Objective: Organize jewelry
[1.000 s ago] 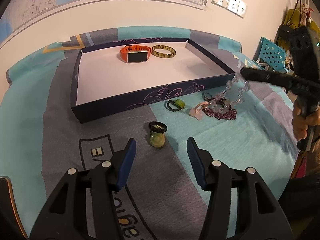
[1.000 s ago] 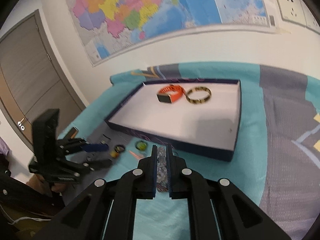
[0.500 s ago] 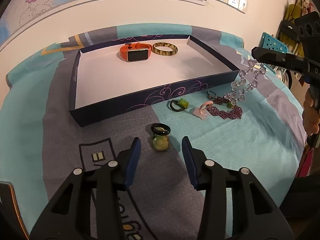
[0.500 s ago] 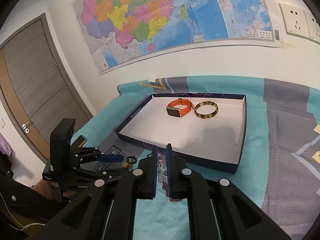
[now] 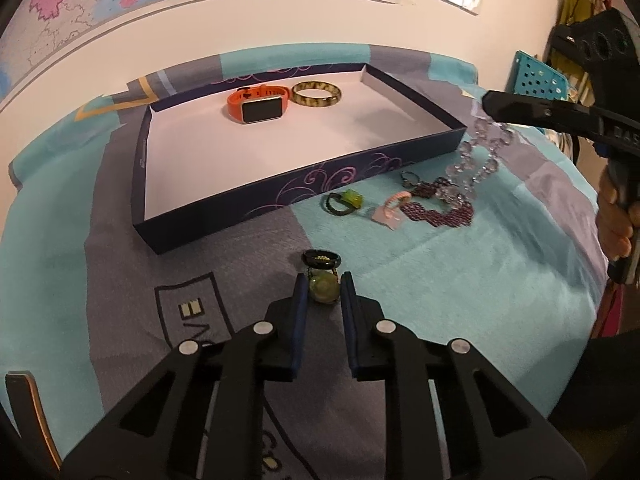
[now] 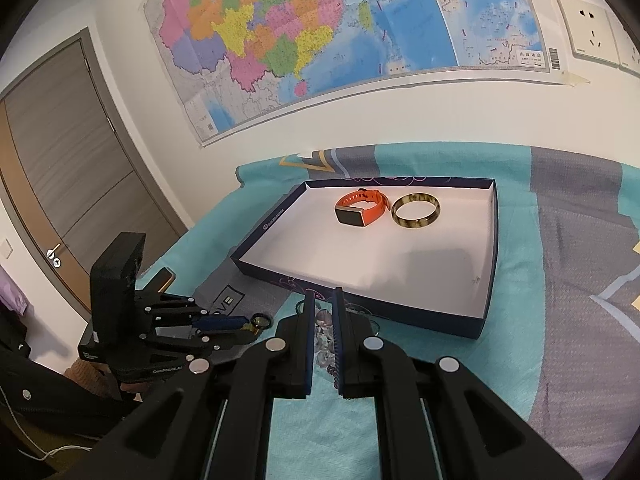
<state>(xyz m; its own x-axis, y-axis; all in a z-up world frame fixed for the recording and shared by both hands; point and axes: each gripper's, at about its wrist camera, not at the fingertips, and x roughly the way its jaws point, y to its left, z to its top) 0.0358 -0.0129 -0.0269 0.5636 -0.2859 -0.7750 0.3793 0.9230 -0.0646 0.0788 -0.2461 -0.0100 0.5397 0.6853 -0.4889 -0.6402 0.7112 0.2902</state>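
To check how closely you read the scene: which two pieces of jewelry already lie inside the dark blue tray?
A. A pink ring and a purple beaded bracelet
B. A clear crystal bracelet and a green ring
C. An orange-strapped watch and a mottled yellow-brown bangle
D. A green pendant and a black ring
C: the orange-strapped watch and the mottled bangle lie side by side near the far wall of the tray; the other pieces are outside it.

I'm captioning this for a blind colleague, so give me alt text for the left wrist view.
The left gripper closes around a green bead ring on the bedspread. Beyond lies a tray holding an orange smartwatch and bangle; the right gripper dangles a clear beaded bracelet.
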